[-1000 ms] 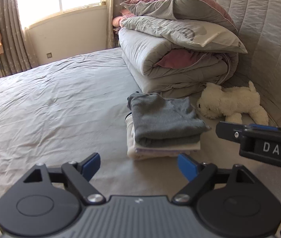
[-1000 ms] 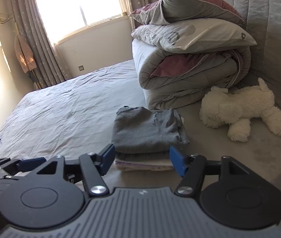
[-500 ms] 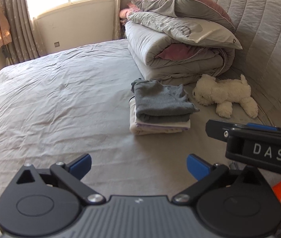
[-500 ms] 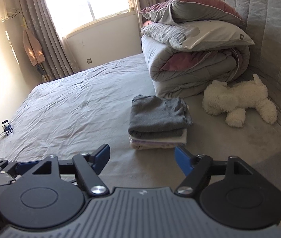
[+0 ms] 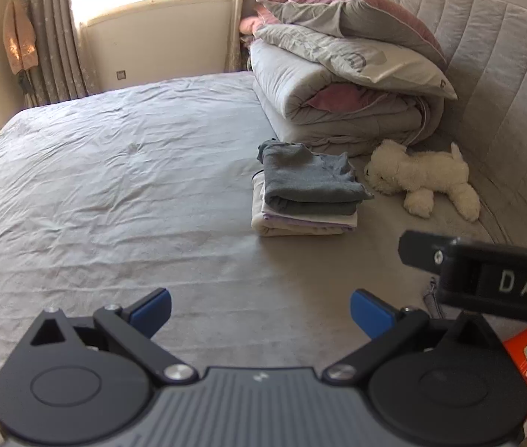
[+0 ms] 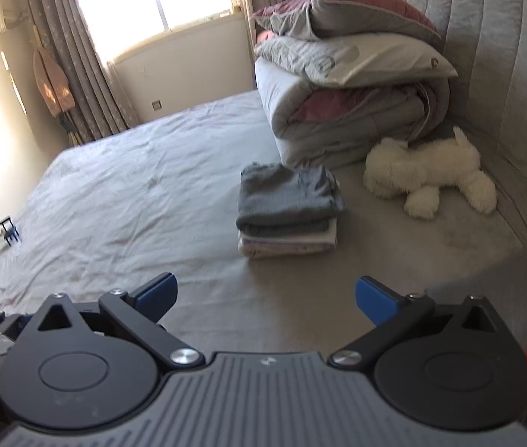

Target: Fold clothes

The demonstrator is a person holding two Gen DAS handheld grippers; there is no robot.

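Grey top (image 5: 308, 178) sat folded atop stack of folded clothes (image 5: 302, 219) on bed (image 5: 114, 193), w/ white plush toy (image 5: 423, 177) just beside it. Left gripper (image 5: 259, 311) jaws spread wide, nothing btwn. Right gripper (image 6: 265, 296) jaws opening, also empty, both well short of stack
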